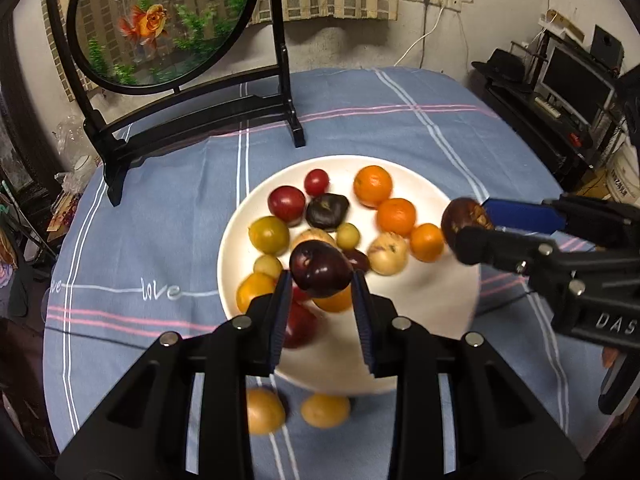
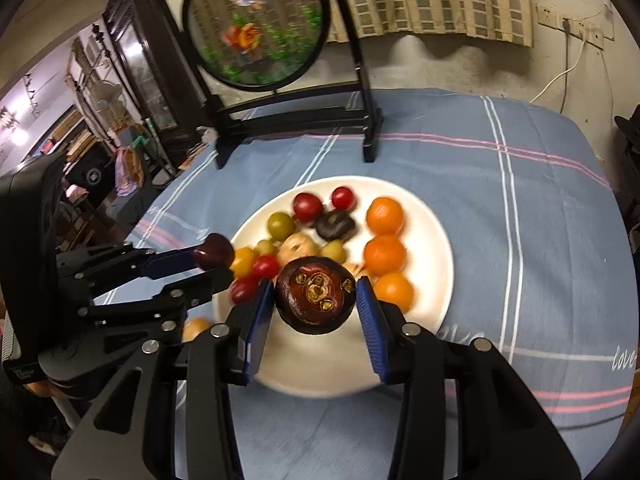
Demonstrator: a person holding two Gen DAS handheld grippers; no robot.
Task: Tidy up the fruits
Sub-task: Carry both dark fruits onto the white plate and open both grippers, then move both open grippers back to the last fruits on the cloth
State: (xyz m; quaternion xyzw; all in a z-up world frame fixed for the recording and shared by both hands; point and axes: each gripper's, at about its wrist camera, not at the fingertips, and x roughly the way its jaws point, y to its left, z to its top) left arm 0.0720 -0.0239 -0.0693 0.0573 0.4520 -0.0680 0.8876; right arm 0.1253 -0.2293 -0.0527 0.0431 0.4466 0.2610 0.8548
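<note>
Left gripper (image 1: 320, 280) angled downward, jaws clamped on a dark plum (image 1: 320, 269). Right gripper (image 2: 316, 298) angled downward, jaws clamped on a mangosteen (image 2: 315, 300).

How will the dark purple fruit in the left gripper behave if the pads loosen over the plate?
The dark purple fruit looks round and glossy, so it would probably slip from the left gripper easily. It is held only near the pad tips, a likely marginal grip. Dropped on the white plate, it would likely roll into the neighbouring fruits.
</note>
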